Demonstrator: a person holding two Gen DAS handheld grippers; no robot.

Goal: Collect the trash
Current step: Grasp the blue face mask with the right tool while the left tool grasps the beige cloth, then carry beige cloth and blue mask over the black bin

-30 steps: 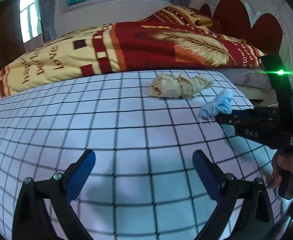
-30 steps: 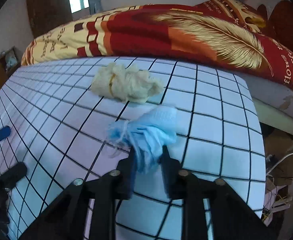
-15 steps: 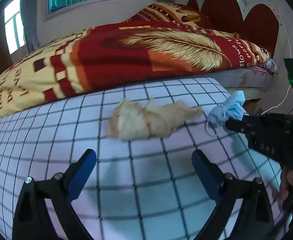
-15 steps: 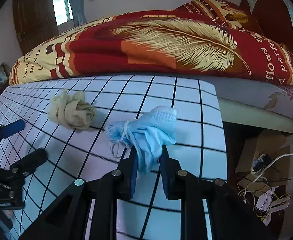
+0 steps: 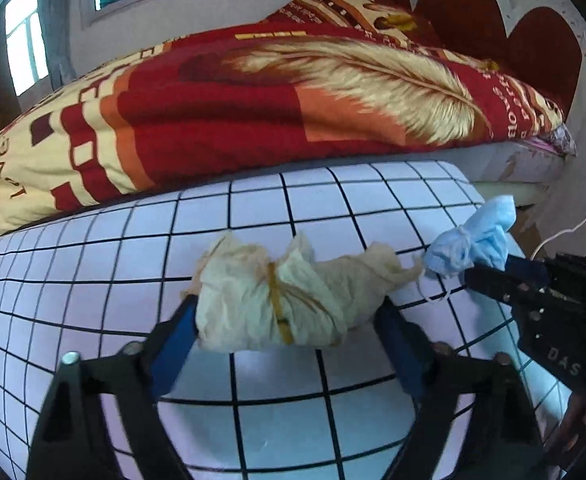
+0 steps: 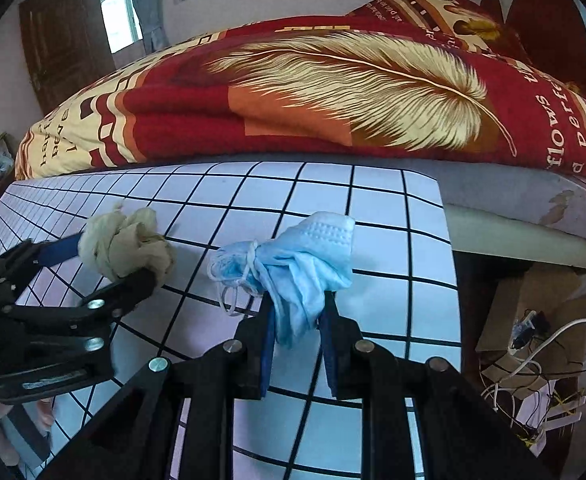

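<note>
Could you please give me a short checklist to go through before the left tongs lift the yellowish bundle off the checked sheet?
1. Bundle between the left tongs: ok. The yellowish bundle sits between both blue pads, whose jaws have just been closing.
2. Pads pressing firmly on the bundle: cannot tell.
3. Right tongs shut on the blue mask: ok.
4. Mask clear of the bundle: cannot tell. In the left view its tied end sits right at the bundle's tip.
5. Checked sheet not caught in the pads: cannot tell.
</note>
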